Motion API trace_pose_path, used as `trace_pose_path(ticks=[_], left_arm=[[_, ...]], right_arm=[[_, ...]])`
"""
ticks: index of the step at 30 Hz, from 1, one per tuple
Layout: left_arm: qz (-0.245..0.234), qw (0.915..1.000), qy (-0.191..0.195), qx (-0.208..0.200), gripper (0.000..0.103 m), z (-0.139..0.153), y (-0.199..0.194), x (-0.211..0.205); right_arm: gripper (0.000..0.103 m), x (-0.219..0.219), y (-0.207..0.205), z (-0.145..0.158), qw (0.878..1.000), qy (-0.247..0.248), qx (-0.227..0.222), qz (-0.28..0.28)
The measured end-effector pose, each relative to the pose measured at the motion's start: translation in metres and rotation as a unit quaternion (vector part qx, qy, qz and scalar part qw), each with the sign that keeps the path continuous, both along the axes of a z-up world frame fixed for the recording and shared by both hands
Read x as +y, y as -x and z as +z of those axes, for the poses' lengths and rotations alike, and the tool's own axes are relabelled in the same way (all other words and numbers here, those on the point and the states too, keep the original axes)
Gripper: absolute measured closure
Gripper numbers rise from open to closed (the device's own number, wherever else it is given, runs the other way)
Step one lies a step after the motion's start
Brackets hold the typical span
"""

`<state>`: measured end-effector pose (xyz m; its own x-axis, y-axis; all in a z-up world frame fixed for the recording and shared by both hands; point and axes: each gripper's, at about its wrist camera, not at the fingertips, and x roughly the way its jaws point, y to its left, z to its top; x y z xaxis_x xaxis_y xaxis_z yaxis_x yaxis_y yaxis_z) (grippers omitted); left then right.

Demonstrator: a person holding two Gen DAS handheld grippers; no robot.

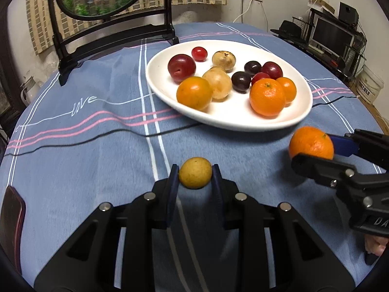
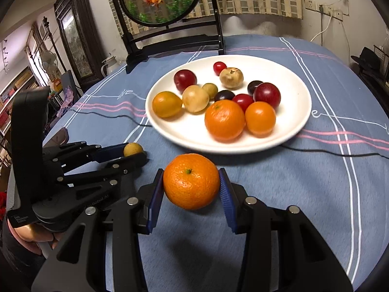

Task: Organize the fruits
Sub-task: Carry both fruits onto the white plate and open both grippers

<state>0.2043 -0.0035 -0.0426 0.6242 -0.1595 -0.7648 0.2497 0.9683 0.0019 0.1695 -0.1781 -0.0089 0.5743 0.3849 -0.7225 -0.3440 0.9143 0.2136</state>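
My left gripper is shut on a small yellow-brown round fruit, just over the blue tablecloth in front of the plate. The same fruit shows between the left gripper's fingers in the right wrist view. My right gripper is shut on a mandarin, held a little above the cloth; the mandarin also appears at the right of the left wrist view. Behind them sits a white plate with several fruits: oranges, dark plums, red cherry tomatoes and pale brown fruits.
A black cable runs across the cloth in front of the plate. A round decorative screen on a dark stand rises at the table's back left. A dark red object lies at the near left edge. Shelves and a monitor stand beyond the table's right edge.
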Motion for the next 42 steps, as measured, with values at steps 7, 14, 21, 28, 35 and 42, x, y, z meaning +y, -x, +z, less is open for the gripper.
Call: trace_pose_path(ticks=[7,14,21,28,35,42], left_arm=[[0.021,0.9993,0.019,-0.025,0.075,0.011,0.028,0.004],[0.016,0.9978,0.052,-0.037,0.075,0.030,0.033,-0.001],[0.017,0.9966,0.072,-0.038,0.075,0.057,0.009,-0.012],[0.021,0.9955,0.089,-0.025,0.075,0.077,-0.046,-0.012],[0.038,0.9966,0.072,0.005,0.075,0.066,-0.123,-0.027],[0.039,0.9972,0.060,0.021,0.075,0.043,-0.143,-0.036]], right_arm=[[0.059,0.003,0.019,0.006,1.000,0.001,-0.026,0.008],[0.059,-0.007,0.022,0.017,0.999,-0.025,-0.043,-0.006],[0.059,-0.010,0.000,0.034,0.998,-0.031,-0.058,-0.017],[0.059,-0.021,-0.040,0.051,0.996,-0.037,-0.077,-0.039],[0.059,-0.023,-0.104,0.048,0.995,-0.014,-0.070,-0.069],[0.059,-0.028,-0.144,0.025,0.996,-0.013,-0.038,-0.074]])
